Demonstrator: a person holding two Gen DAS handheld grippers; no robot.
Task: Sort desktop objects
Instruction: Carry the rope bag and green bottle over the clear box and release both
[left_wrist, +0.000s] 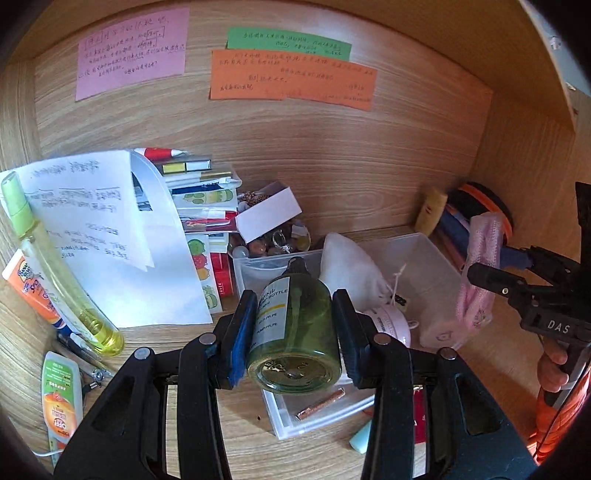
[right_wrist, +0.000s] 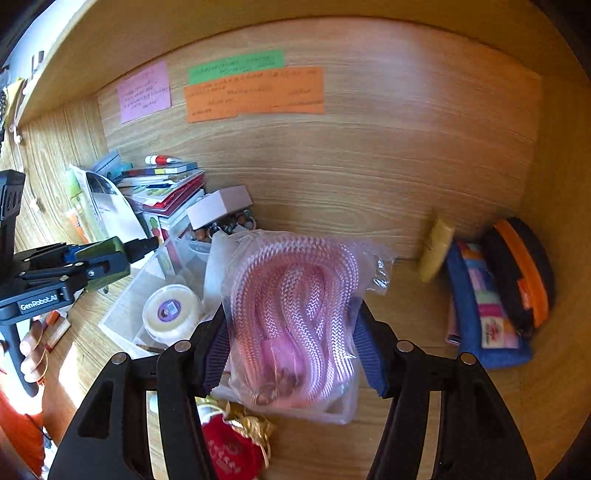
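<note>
My left gripper (left_wrist: 295, 325) is shut on a green pump bottle (left_wrist: 295, 332), held above the near left corner of a clear plastic bin (left_wrist: 432, 258). My right gripper (right_wrist: 295, 339) is shut on a clear bag with a pink braided cord (right_wrist: 295, 306), held over the same bin (right_wrist: 129, 306). In the left wrist view the right gripper (left_wrist: 480, 273) holds that pink bag (left_wrist: 476, 288) at the bin's right edge. In the right wrist view the left gripper (right_wrist: 147, 245) holds the green bottle (right_wrist: 103, 251). The bin holds a white pouch (left_wrist: 351, 269) and a round white case (right_wrist: 171, 314).
A stack of books and papers (left_wrist: 110, 236) stands at the left with a box of beads (left_wrist: 273, 236). A yellow spray bottle (left_wrist: 62, 273), tubes and pens lie at the far left. Pencil cases (right_wrist: 495, 291) lie at the right by the wall. A red pouch (right_wrist: 229, 446) lies near.
</note>
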